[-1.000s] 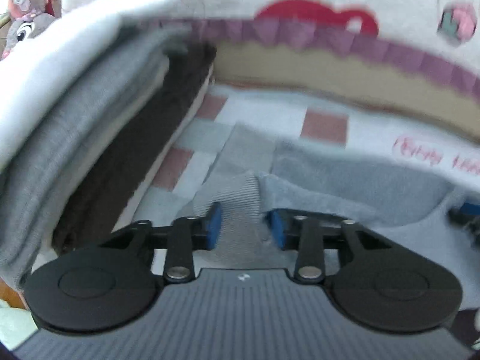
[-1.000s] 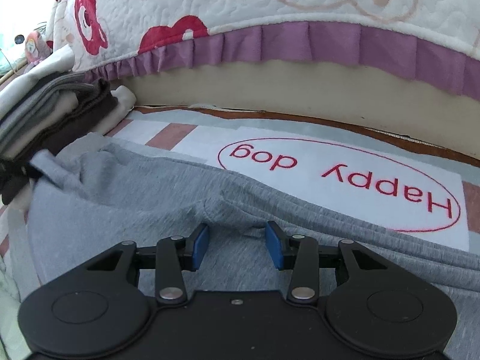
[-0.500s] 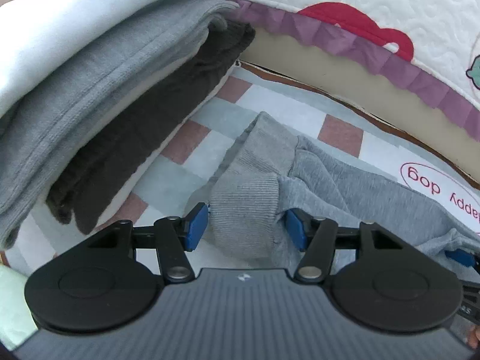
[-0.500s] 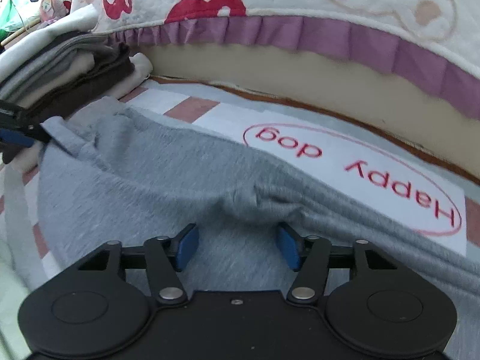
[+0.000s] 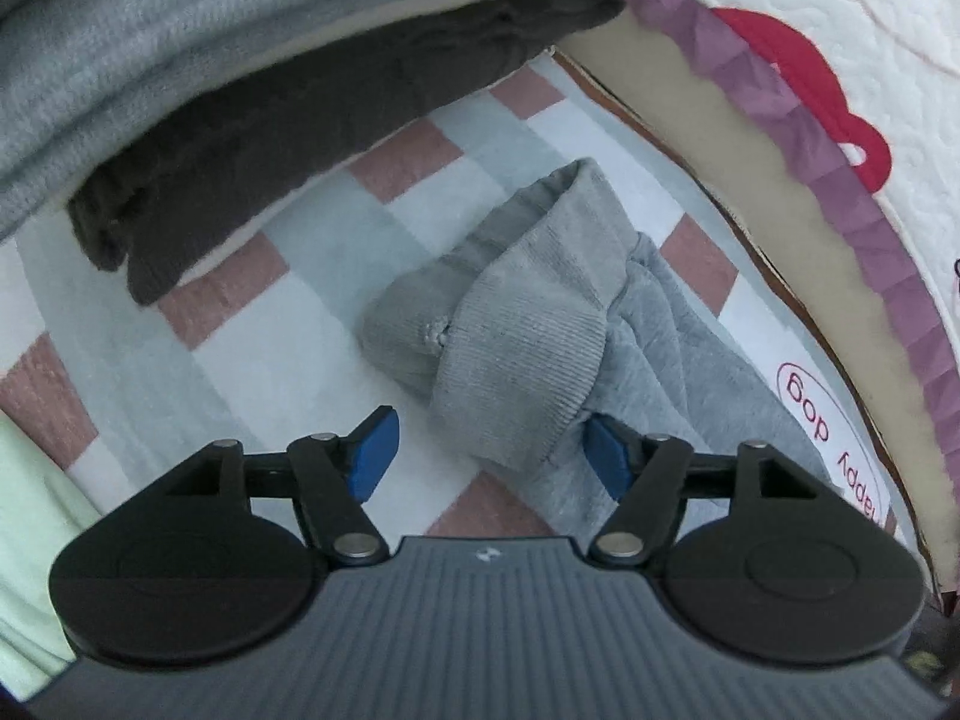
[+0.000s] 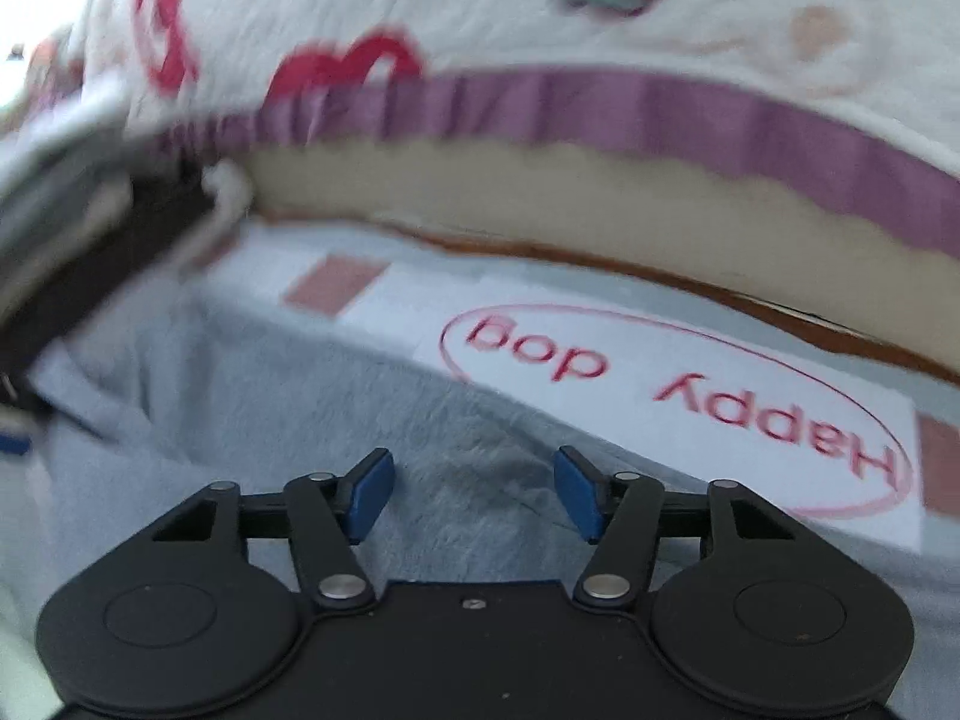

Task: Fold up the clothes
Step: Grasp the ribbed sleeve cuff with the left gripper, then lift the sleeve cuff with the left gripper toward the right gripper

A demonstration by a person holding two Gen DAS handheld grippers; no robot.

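A light grey sweatshirt lies crumpled on a checked mat. Its ribbed cuff (image 5: 516,348) sits just ahead of my left gripper (image 5: 489,459), which is open, with the cuff's lower end between the blue pads and touching neither clearly. In the right wrist view the same grey garment (image 6: 312,414) spreads flat across the mat. My right gripper (image 6: 474,489) hovers open over a small wrinkle in the fabric, holding nothing. The view is blurred by motion.
A stack of folded clothes, grey (image 5: 180,48) on top and dark brown (image 5: 288,114) below, stands at the left. A quilted cover with a purple frill (image 6: 600,108) overhangs a foam edge behind. The mat shows a red "Happy dog" print (image 6: 678,408). Pale green cloth (image 5: 30,516) lies near left.
Both grippers have opened wider and let go of the grey fabric. The left view has swung down towards the cuff and the stack. The right view has shifted and blurred.
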